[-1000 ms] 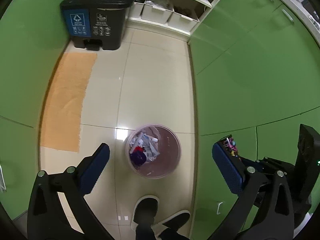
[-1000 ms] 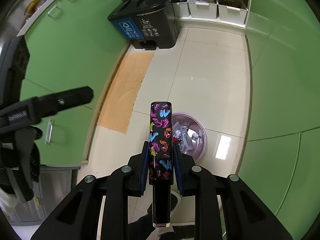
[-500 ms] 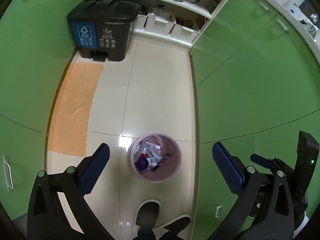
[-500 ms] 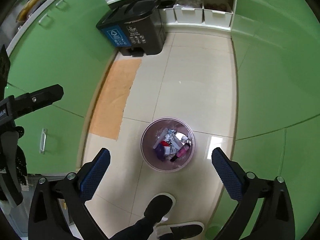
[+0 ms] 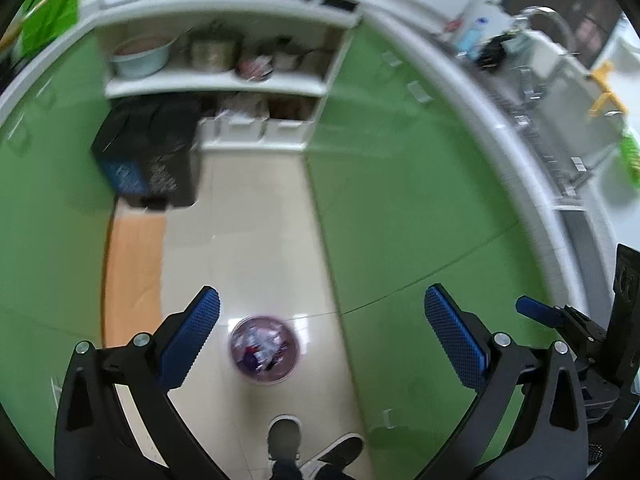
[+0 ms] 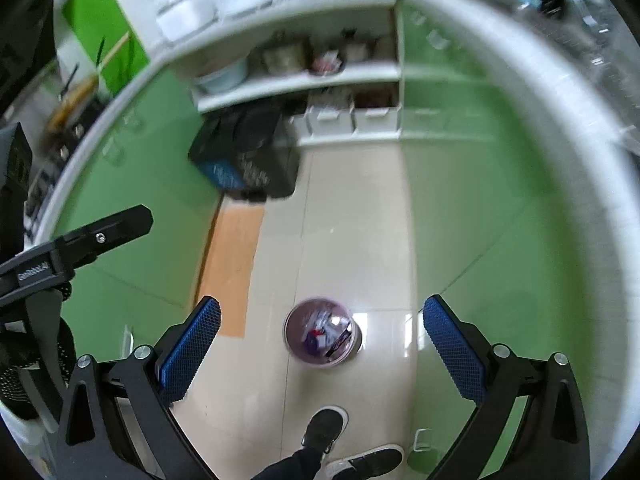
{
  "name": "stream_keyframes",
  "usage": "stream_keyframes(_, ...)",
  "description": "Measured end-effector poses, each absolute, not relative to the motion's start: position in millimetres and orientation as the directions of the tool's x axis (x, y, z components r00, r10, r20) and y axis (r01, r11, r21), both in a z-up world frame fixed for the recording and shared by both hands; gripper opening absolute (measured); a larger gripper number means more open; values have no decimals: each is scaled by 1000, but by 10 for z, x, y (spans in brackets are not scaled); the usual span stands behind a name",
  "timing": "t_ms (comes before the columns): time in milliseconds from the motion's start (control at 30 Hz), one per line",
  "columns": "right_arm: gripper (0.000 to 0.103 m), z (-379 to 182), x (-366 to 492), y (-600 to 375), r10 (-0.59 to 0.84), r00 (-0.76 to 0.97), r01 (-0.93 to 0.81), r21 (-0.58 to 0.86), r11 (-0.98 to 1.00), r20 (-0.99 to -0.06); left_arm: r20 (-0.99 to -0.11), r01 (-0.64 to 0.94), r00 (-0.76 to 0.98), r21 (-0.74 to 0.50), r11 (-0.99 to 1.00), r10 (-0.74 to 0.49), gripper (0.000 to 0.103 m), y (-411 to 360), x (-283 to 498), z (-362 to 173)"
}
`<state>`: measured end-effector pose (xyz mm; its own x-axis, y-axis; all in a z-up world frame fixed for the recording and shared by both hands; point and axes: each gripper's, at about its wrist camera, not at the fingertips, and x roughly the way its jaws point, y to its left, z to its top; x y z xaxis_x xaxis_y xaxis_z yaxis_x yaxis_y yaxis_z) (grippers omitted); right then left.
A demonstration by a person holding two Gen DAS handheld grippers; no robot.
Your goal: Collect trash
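Both hand-held grippers are spread wide with nothing between their pads: the left hand-held gripper (image 5: 322, 330) and the right hand-held gripper (image 6: 320, 330). The small round bin (image 6: 320, 333) stands on the tiled floor (image 6: 352, 216) below them, trash (image 5: 262, 346) lying inside it

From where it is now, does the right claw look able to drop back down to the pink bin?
Probably yes: the right claw is open and empty, the pink bin lies below between its fingers, nothing between; only the person's shoes stand nearby.
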<state>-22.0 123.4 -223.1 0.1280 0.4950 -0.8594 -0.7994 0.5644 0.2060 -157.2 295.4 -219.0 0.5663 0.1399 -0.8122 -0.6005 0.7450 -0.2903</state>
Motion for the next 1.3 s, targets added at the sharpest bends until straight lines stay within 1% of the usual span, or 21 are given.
stream_keyframes(167, 97, -1476, -53, 661, 513, 265, -733, 175, 658, -816, -758, -493, 641, -291, 820, 117, 100, 2643, -1280, -1550)
stream_keyframes(333, 97, -959, 149, 8, 490, 400, -634, 153, 758, -774, -707, -357, 706, -292, 887, 51, 100, 2258, -930, -1046)
stream_keyframes(633, 97, -382, 238, -1207, 401, 574, -446, 138, 884, -714, -667, -98, 735, -279, 955, -119, 100, 1518, -359, -501)
stream_keyframes(733, 97, -275, 250, -1495, 380, 603, -410, 136, 902, -701, -664, -36, 729, -279, 960, -166, 100, 1271, -201, -408)
stream_keyframes(900, 97, -164, 306, -1906, 355, 619, -375, 134, 917, -701, -677, 47, 710, -230, 972, -195, 100, 769, 41, -284)
stream_keyframes(1133, 97, -93, 320, -2254, 338, 613, -358, 130, 925, -714, -694, 115, 695, -154, 981, -191, 100, 289, 188, -172)
stream_keyframes(1300, 97, -94, 331, -2417, 336, 600, -359, 132, 924, -726, -712, 135, 683, -98, 986, -164, 100, 62, 273, -120)
